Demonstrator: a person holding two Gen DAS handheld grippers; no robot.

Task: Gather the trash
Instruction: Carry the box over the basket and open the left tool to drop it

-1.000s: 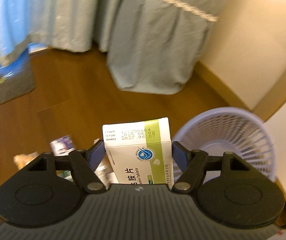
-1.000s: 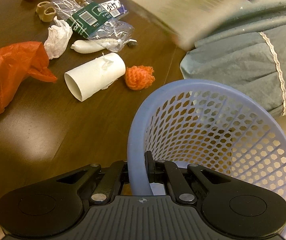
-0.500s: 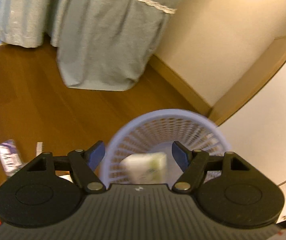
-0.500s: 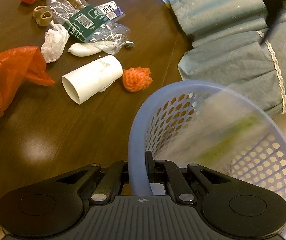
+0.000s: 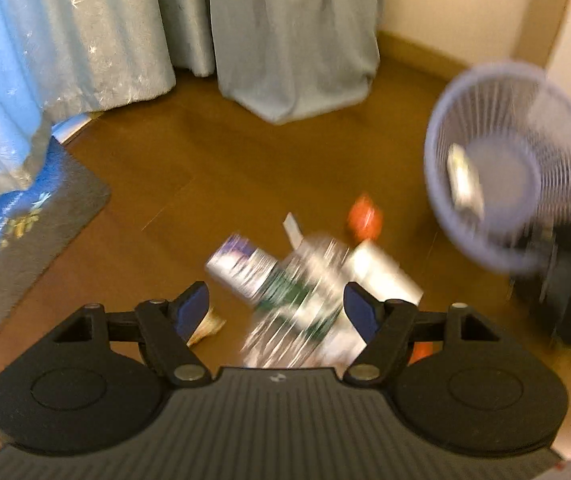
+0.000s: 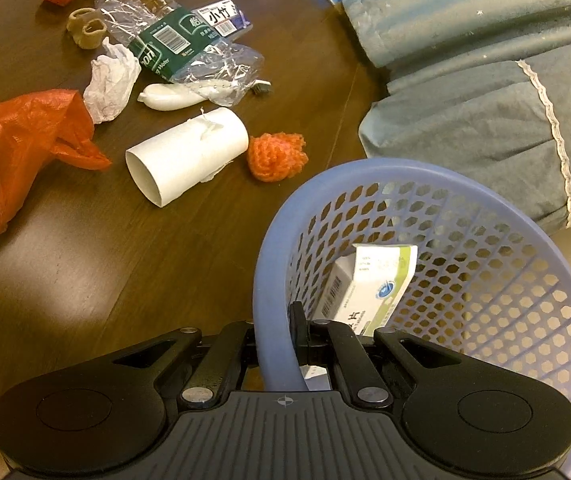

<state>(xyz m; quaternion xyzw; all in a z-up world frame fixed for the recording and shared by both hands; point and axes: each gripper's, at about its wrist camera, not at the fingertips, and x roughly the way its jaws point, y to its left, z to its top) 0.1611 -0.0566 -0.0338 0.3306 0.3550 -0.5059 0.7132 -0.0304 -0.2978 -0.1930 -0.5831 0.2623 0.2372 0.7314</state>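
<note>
while the right tool [image 6: 281, 332] stays clamped on the basket [image 6: 485, 216] rim, the left tool [image 5: 275, 306], apart and empty, hovers over what looks like the crushed bottle [image 6: 165, 36]: light, crackly, slippery; best gripped at its neck.

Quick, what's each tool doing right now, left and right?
Left tool: open, holding nothing.
Right tool: shut on the rim of the blue mesh basket.

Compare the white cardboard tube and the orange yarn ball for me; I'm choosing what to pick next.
The cardboard tube is white, smooth and hollow, lying on its side; the yarn ball is orange, fuzzy and roundish. The tube is clearly longer than the ball. Both lie on the wooden floor, side by side, just outside the basket.
</note>
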